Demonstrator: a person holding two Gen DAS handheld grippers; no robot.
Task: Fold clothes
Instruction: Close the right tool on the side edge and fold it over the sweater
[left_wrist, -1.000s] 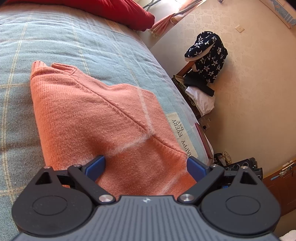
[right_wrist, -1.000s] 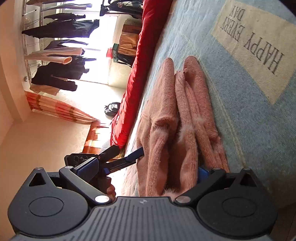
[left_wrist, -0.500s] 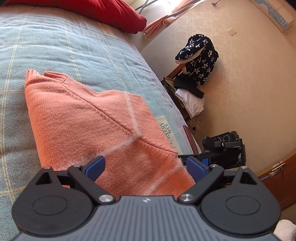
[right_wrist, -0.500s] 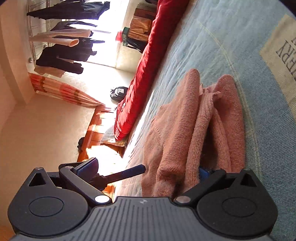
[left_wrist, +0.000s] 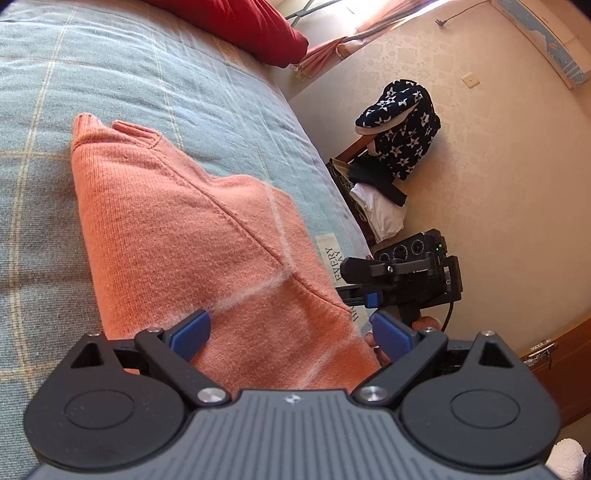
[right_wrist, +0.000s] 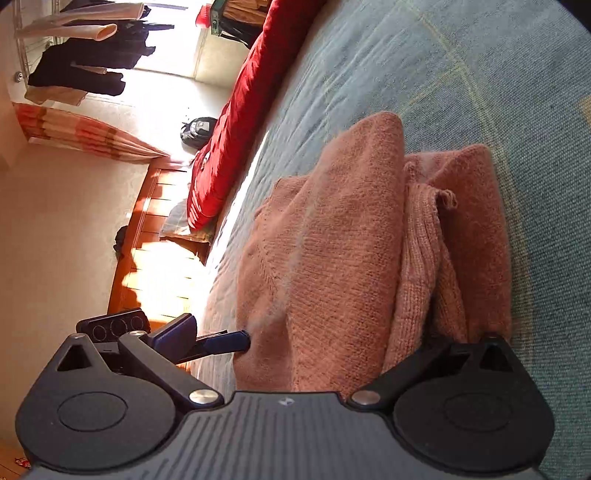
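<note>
Down at 6 o'clock the left gripper (left_wrist: 291, 332) sits spread wide over the folded salmon sweater (left_wrist: 192, 236). Right gripper (right_wrist: 332, 332) is spread too, straddling the sweater's layered edge. Sweater lies on the blue bedspread (left_wrist: 110, 62), red pillow (left_wrist: 240, 26) at 12.

Sweater (left_wrist: 192, 236): coarse orange knit with fuzzy pale stripes.
Bedspread (left_wrist: 110, 74): quilted matt blue cloth.
Left gripper (left_wrist: 291, 334): matt black plastic, smooth blue pads, shiny metal pivots.
Blanket (right_wrist: 236, 122) at eleven o'clock: soft red cloth.
Floor (right_wrist: 155, 243): glossy wood.
</note>
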